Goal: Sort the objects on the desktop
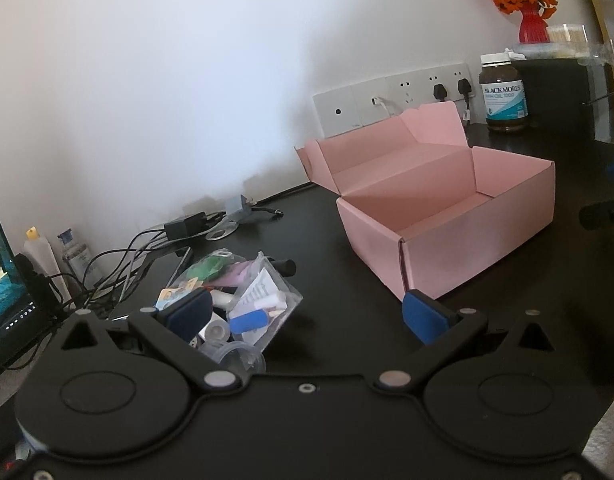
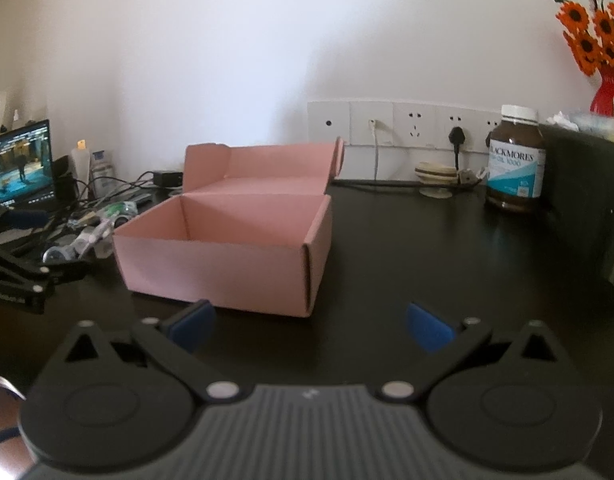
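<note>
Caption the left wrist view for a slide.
Open left gripper hovers between a clear bag of small items and the open pink box.

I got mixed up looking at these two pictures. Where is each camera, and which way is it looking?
Left wrist: sits on the left gripper, looks across the desk at a clear bag and the pink box; open blue fingers show.
Right wrist: sits on the right gripper, faces the box head-on; open fingers show.
Shared: box, bottle, wall sockets, laptop.
</note>
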The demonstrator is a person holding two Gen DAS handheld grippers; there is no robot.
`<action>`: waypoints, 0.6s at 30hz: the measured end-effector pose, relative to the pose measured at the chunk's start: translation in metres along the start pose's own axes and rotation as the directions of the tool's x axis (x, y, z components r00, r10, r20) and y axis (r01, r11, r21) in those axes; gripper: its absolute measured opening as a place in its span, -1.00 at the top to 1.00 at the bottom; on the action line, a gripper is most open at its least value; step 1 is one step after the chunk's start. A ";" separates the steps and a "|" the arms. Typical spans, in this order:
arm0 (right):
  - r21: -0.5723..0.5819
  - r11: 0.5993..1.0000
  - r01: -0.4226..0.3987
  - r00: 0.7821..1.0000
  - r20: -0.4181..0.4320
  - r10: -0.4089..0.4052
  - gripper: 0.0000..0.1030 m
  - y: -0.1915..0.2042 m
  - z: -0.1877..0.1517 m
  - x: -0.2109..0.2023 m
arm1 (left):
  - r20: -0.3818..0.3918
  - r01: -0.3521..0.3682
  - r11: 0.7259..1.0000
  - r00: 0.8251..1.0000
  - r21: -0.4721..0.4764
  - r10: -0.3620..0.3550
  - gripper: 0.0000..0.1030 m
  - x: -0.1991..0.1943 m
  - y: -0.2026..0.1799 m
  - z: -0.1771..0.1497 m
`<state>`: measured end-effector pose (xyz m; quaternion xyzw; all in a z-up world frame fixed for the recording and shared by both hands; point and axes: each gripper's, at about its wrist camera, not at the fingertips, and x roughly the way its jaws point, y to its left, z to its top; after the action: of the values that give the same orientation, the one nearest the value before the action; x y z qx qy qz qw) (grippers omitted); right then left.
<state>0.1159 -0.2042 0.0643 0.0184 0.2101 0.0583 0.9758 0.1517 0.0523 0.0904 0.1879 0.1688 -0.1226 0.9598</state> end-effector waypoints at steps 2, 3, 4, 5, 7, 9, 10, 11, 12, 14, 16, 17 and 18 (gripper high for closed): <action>0.009 1.000 0.003 1.000 -0.004 -0.003 -0.99 -0.002 -0.001 0.001 | 0.004 -0.006 1.000 1.000 -0.005 0.006 -1.00 -0.001 0.001 0.000; 0.012 1.000 0.004 1.000 -0.006 -0.004 -0.99 -0.003 -0.002 0.002 | 0.005 -0.008 1.000 1.000 -0.009 0.008 -1.00 -0.001 0.001 0.000; 0.015 1.000 0.006 1.000 -0.008 -0.006 -0.99 -0.004 -0.002 0.002 | 0.004 -0.011 1.000 1.000 -0.013 0.011 -1.00 -0.001 0.002 0.000; 0.016 1.000 0.008 1.000 -0.009 -0.008 -0.99 -0.005 -0.003 0.003 | 0.002 -0.015 1.000 1.000 -0.016 0.015 -1.00 -0.001 0.002 0.000; 0.019 1.000 0.013 1.000 -0.011 -0.012 -0.99 -0.006 -0.004 0.003 | -0.003 -0.020 1.000 1.000 -0.017 0.020 -1.00 0.000 0.002 0.000; 0.021 1.000 0.017 1.000 -0.014 -0.016 -0.99 -0.008 -0.005 0.004 | -0.005 -0.021 1.000 1.000 -0.016 0.021 -1.00 0.000 0.002 0.000; 0.023 1.000 0.018 1.000 -0.014 -0.018 -0.99 -0.008 -0.005 0.005 | -0.005 -0.020 1.000 1.000 -0.014 0.020 -1.00 0.000 0.002 0.000; 0.026 1.000 0.018 1.000 -0.014 -0.018 -0.99 -0.009 -0.005 0.005 | -0.004 -0.019 1.000 1.000 -0.012 0.019 -1.00 0.000 0.001 0.000; 0.028 0.999 0.019 1.000 -0.013 -0.019 -0.99 -0.009 -0.005 0.005 | -0.003 -0.020 1.000 1.000 -0.010 0.020 -1.00 0.000 0.001 0.000; 0.032 0.999 0.020 1.000 -0.012 -0.020 -0.99 -0.010 -0.006 0.006 | 0.001 -0.025 1.000 1.000 -0.007 0.025 -1.00 0.000 0.001 0.000; 0.032 0.999 0.021 1.000 -0.011 -0.021 -0.99 -0.011 -0.007 0.006 | 0.005 -0.032 0.999 0.999 -0.007 0.032 -1.00 -0.001 0.000 0.000; 0.031 0.999 0.022 1.000 -0.011 -0.022 -0.99 -0.011 -0.007 0.007 | 0.005 -0.036 0.999 0.999 -0.007 0.036 -1.00 -0.001 0.000 0.000; 0.030 0.999 0.023 1.000 -0.011 -0.023 -0.99 -0.011 -0.007 0.007 | 0.006 -0.039 0.999 0.999 -0.008 0.039 -1.00 -0.001 0.000 0.000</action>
<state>0.1204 -0.2140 0.0543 0.0301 0.2164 0.0441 0.9748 0.1505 0.0528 0.0905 0.1869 0.1628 -0.1037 0.9632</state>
